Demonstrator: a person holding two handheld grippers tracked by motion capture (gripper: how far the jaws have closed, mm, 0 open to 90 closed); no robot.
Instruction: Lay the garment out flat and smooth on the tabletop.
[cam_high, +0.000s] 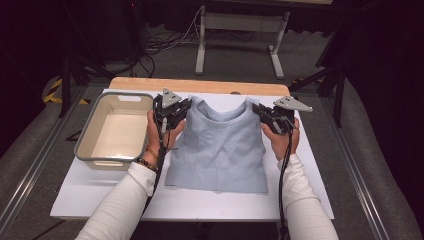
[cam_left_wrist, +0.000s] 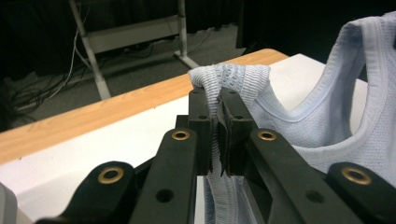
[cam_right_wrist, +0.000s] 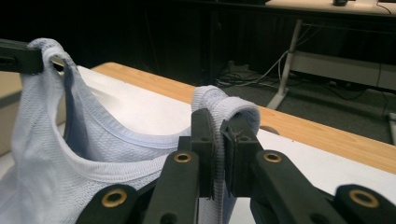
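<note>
- Dark curtains close off the room; beyond the table a grey desk frame (cam_high: 240, 37) stands on the floor among loose cables (cam_high: 160, 42).
- Underfoot of the work lies a white board (cam_high: 200, 202) on a wooden tabletop (cam_high: 200, 85), whose bare edge shows at the far side.
- On the board's left sits an empty beige tub (cam_high: 115, 131), close beside the left hand (cam_high: 159, 134).
- Centre of the board: a pale blue tank top (cam_high: 217, 150), hem toward the person, straps raised.
- Left gripper (cam_left_wrist: 218, 105) is clamped on one shoulder strap; right gripper (cam_right_wrist: 219, 128) pinches the other, fabric folded over its jaws.
</note>
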